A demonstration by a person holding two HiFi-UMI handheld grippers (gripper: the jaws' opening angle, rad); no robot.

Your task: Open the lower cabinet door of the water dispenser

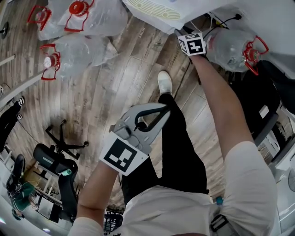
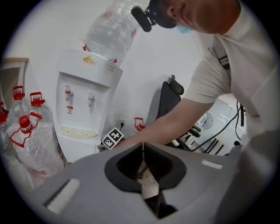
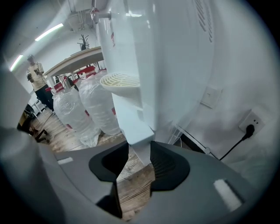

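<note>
The white water dispenser stands against the wall with a big bottle on top; in the head view only its drip tray end shows at the top edge. My right gripper is low at its front, and the lower cabinet door juts toward me with its edge between the jaws, which are shut on it. In the head view I see that gripper's marker cube but not its fingertips. My left gripper hangs back over the floor, shut and empty, its tips meeting.
Several clear water jugs with red caps lie left of the dispenser, and one more jug is on its right. A black office chair stands behind me. A wall socket with a cable is right of the dispenser. My foot is near its base.
</note>
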